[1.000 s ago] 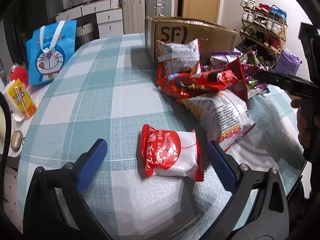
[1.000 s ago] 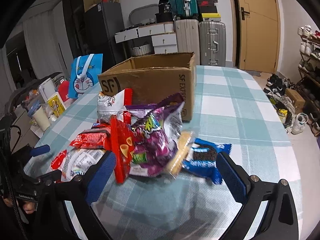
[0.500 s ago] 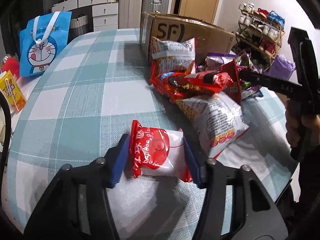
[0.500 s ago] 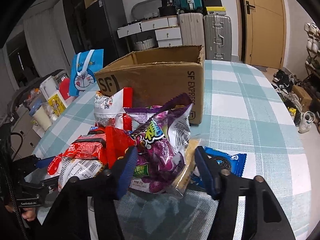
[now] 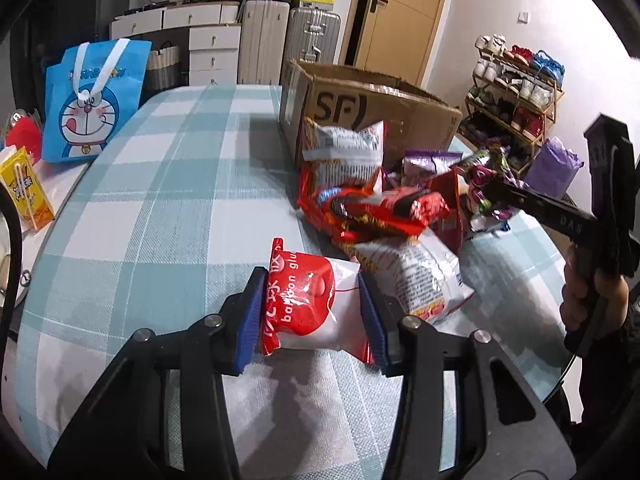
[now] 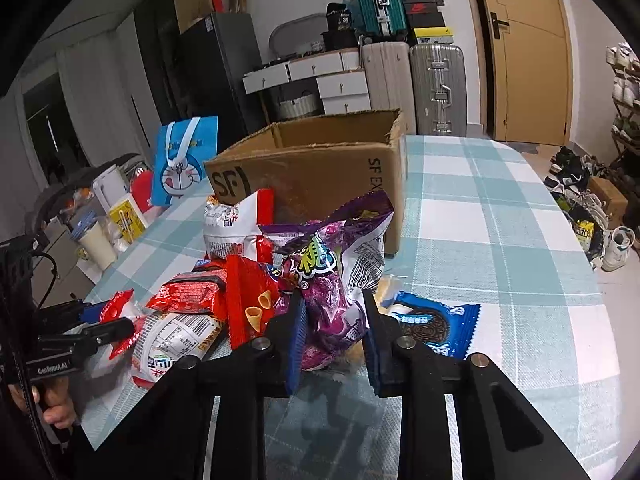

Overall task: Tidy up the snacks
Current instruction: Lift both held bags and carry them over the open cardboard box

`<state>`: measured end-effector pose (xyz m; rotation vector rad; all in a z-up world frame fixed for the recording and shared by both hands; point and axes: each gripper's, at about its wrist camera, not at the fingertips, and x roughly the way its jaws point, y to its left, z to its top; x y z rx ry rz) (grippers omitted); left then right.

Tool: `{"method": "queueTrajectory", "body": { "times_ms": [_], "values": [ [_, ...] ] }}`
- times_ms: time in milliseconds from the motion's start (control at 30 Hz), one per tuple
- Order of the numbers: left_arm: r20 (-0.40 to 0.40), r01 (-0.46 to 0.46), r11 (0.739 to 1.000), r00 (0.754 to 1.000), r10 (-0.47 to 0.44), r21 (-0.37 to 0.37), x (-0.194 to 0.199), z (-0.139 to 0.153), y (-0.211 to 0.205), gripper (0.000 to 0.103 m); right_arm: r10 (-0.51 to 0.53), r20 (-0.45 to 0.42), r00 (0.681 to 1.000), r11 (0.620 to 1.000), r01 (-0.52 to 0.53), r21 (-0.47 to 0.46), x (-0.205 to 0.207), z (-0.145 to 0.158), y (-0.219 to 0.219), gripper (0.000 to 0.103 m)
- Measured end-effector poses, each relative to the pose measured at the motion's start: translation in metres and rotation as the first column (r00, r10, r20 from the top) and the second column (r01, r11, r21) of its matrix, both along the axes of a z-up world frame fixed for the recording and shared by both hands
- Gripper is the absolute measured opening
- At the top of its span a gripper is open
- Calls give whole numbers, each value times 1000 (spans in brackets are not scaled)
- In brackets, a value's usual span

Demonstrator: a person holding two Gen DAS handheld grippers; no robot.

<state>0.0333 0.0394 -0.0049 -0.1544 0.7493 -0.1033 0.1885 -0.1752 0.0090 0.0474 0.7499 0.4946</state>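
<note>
Both jaws have just closed: left hand-held gripper (image 5: 312, 312) clamps the red-white packet (image 5: 310, 304) at lower centre; right hand-held gripper (image 6: 334, 332) clamps the purple bag (image 6: 332, 280). Both snacks appear ready for the box (image 6: 320, 168), upper centre.

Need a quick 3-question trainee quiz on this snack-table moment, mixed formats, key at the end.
1. True or false: the left claw is shut on the red-and-white snack packet.
2. What does the right claw grip? A) the blue cookie packet B) the purple snack bag C) the cartoon tote bag
3. Fill in: the open cardboard box stands on the checked tablecloth, directly ____ the snack pile as the right wrist view shows it.

Key: 1 true. 2 B; its pads press the bag's lower part from both sides. 3 behind.
</note>
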Motion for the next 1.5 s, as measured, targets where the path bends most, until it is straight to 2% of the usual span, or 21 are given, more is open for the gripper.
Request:
{"method": "queueTrajectory", "body": {
  "times_ms": [267, 633, 1067, 1500],
  "values": [
    [51, 2, 1000, 999, -1, -21, 0, 20, -4, 42, -9, 61, 998, 999, 6, 47, -17, 19, -13, 25],
    [132, 16, 999, 991, -12, -28, 28, 59, -15, 42, -17, 111, 994, 997, 8, 78, -18, 49, -18, 25],
    [205, 25, 1000, 979, -25, 1, 87, 105, -31, 42, -35, 109, 993, 994, 23, 111, 15, 76, -16, 25],
    [214, 28, 1000, 976, -30, 15, 155, 123, -47, 42, -48, 86, 995, 992, 37, 125, 59, 88, -3, 25]
  ]
}}
